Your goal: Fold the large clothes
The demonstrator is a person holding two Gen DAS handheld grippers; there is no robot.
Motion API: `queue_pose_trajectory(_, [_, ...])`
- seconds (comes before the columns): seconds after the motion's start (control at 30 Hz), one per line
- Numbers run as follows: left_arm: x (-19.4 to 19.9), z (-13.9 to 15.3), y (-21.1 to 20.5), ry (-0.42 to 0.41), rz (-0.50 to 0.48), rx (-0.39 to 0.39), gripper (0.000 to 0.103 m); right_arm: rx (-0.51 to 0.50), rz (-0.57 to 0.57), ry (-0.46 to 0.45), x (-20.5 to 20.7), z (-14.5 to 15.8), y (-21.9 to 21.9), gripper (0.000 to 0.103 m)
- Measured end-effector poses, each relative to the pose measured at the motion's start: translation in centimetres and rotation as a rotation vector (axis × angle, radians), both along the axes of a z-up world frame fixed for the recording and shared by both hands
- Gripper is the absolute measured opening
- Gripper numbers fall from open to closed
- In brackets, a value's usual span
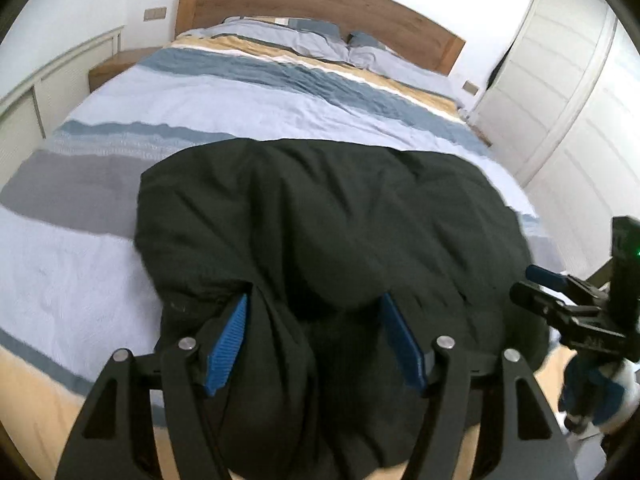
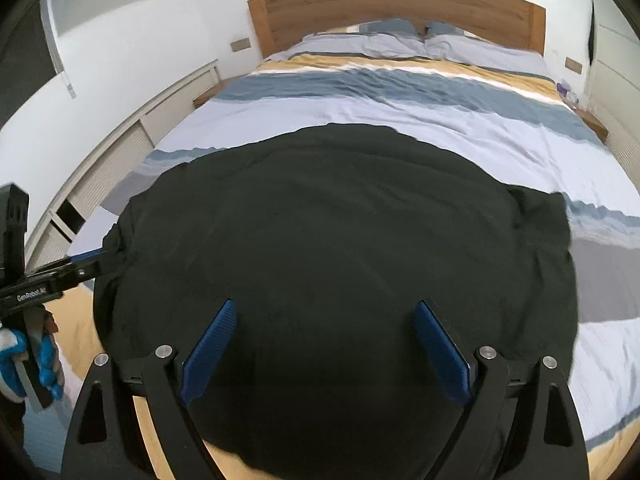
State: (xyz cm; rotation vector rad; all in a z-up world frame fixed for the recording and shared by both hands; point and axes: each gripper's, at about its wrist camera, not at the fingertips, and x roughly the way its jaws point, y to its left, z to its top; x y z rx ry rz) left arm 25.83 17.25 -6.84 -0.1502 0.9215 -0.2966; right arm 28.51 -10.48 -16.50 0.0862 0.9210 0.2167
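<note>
A large black garment (image 1: 320,216) lies spread over the foot of the striped bed (image 1: 200,112), hanging over the near edge. My left gripper (image 1: 316,304) stands open, with bunched black cloth between its blue pads (image 1: 230,340). In the right wrist view the garment (image 2: 340,240) fills the middle, and my right gripper (image 2: 324,312) stands open over it, blue pads (image 2: 440,352) wide apart. The right gripper shows at the right edge of the left wrist view (image 1: 560,304). The left gripper shows at the left edge of the right wrist view (image 2: 80,264), at the garment's left edge.
The bed has a wooden headboard (image 2: 396,4) and pillows (image 2: 400,42) at the far end. White wardrobe doors (image 1: 560,100) stand to the right, low white cabinets (image 2: 120,152) to the left. A wooden bedside table (image 1: 120,64) sits by the headboard. A blue-and-white gloved hand (image 2: 24,356) holds the left gripper.
</note>
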Motion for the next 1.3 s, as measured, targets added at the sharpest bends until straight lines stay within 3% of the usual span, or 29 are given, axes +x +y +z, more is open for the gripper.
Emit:
queue_pose_trajectory(0.13, [0.5, -0.3, 1.0, 0.011, 0.047, -0.002, 0.066, 0.004, -0.017, 0.006, 1.6, -1.0, 0.6, 0.09])
queue_pose_trajectory(0.23, [-0.6, -0.1, 4.3, 0.034, 0.092, 0.017, 0.066, 0.025, -0.028, -0.004, 2.1, -0.6, 0.2, 0.091])
queue_pose_trajectory(0.37, [-2.8, 0.1, 10.5, 0.073, 0.207, 0.107, 0.066, 0.03, -0.042, -0.01, 2.5, -0.4, -0.8, 0.091])
queue_pose_trajectory(0.47, [-4.2, 1.2, 12.5, 0.053, 0.254, 0.141, 0.066, 0.037, -0.055, -0.017, 2.3, -0.2, -1.7, 0.091])
queue_pose_trajectory(0.63, [-3.9, 3.9, 8.2, -0.041, 0.163, 0.034, 0.066, 0.033, -0.041, -0.028, 2.2, 0.3, -1.6, 0.091])
queue_pose_trajectory(0.77, [-1.5, 3.5, 2.3, -0.063, 0.074, -0.048, 0.066, 0.032, -0.011, -0.021, 2.3, 0.0, -0.4, 0.091])
queue_pose_trajectory(0.9, [1.9, 0.8, -3.8, -0.037, -0.018, -0.021, 0.066, 0.008, 0.006, -0.018, 2.4, -1.1, 0.7, 0.092])
queue_pose_trajectory(1.0, [4.0, -2.2, -6.2, -0.007, -0.041, 0.06, 0.068, -0.028, 0.007, -0.02, 3.0, -2.3, 0.6, 0.093])
queue_pose_trajectory(1.07, [5.4, -3.9, -6.0, 0.023, -0.024, 0.065, 0.075, -0.045, -0.008, -0.015, 3.6, -3.3, -0.3, 0.093])
queue_pose_trajectory(1.23, [10.1, -5.9, -4.3, 0.121, 0.052, 0.041, 0.076, -0.057, -0.101, 0.033, 6.4, -5.7, -4.9, 0.097])
queue_pose_trajectory(1.3, [12.4, -6.3, -4.2, 0.163, 0.064, 0.061, 0.081, -0.033, -0.142, 0.068, 7.9, -6.4, -6.6, 0.098])
